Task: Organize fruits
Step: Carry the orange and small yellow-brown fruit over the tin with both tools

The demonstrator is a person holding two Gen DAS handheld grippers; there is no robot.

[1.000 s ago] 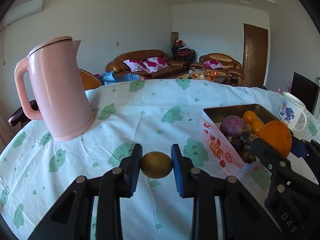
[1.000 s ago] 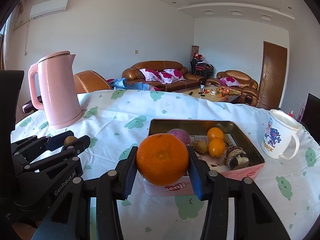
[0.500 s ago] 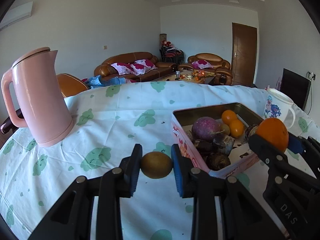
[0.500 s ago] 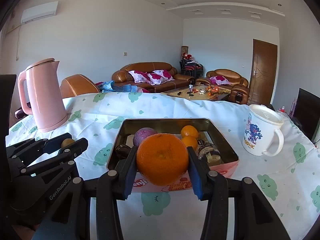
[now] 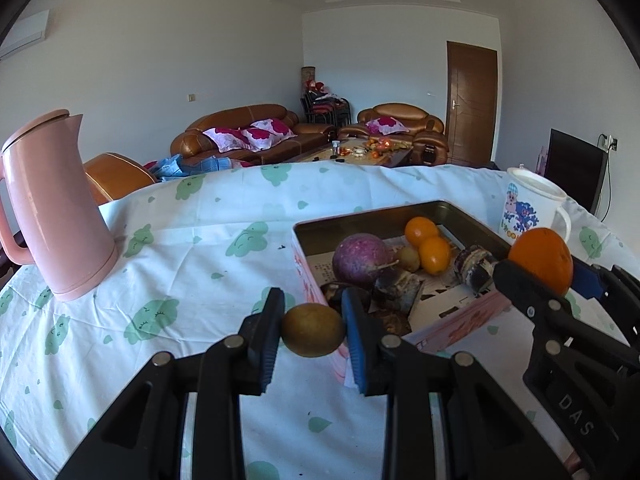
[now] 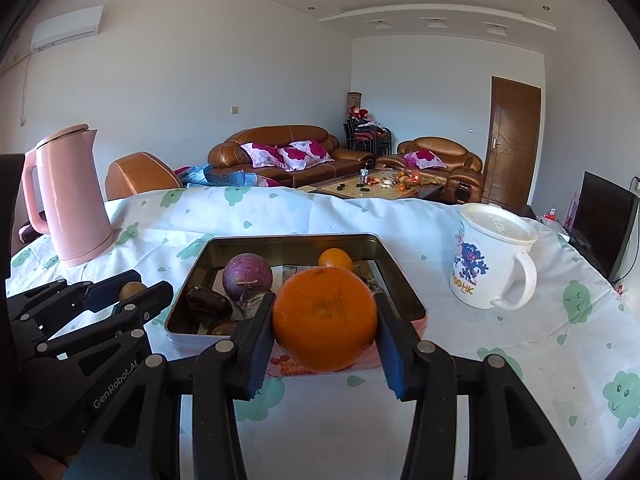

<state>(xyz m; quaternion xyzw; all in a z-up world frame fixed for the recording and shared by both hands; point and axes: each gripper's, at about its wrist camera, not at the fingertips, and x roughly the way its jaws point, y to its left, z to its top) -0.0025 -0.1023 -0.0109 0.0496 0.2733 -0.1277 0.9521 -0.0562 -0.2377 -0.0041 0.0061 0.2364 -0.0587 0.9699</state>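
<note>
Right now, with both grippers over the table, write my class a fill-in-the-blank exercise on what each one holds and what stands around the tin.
1. The right gripper is shut on a large ____.
2. The left gripper grips a small brown-green fruit, and the right one shows at the ____ edge of its view.
3. The kettle standing left of the tin is ____ in colour.
4. The white mug stands to the ____ of the tin.

Missing words: orange; right; pink; right
</note>
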